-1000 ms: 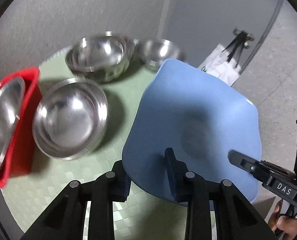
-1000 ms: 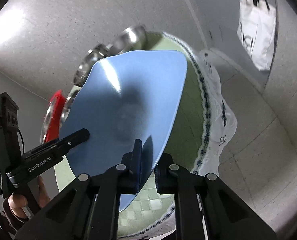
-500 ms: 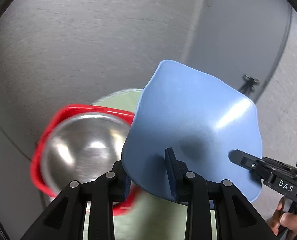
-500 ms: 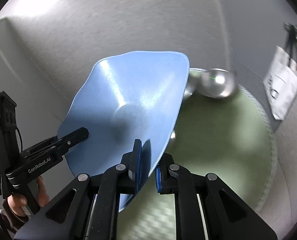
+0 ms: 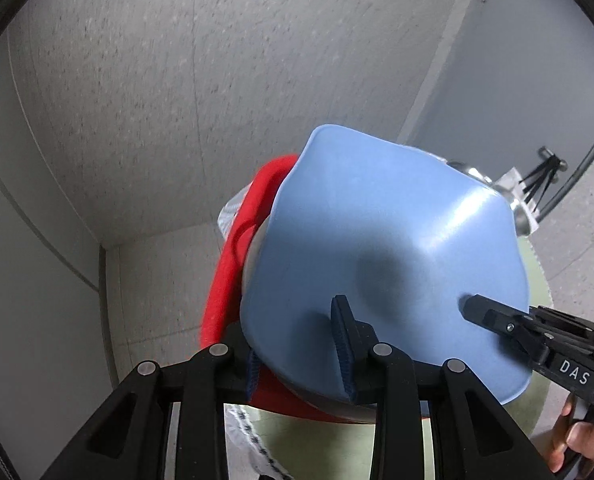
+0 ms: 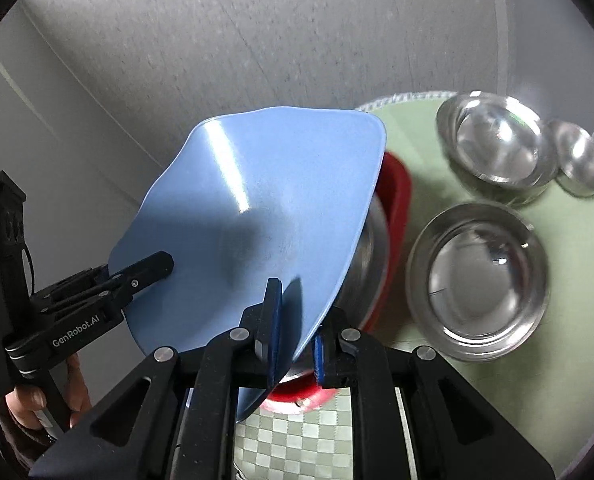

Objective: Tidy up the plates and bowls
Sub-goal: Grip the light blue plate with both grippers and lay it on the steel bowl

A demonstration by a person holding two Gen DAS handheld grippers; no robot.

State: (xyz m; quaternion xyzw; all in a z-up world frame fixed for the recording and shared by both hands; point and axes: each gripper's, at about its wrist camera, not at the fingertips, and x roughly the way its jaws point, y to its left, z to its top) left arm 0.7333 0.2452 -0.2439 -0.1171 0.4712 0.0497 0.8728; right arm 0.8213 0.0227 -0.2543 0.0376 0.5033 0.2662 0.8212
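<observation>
Left-wrist view: left gripper (image 5: 297, 354) and right gripper (image 6: 295, 320) both clenched on plate (image 5: 381, 264), frame centre, over red rack (image 5: 233, 264).

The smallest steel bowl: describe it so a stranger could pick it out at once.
Start at the round green table, seen from the right wrist. Three loose steel bowls sit to the right of the red rack; go to the far pair. The smallest steel bowl sits against the right side of the larger far bowl, nearest the table's edge, and is clearly narrower than either neighbour.
</observation>
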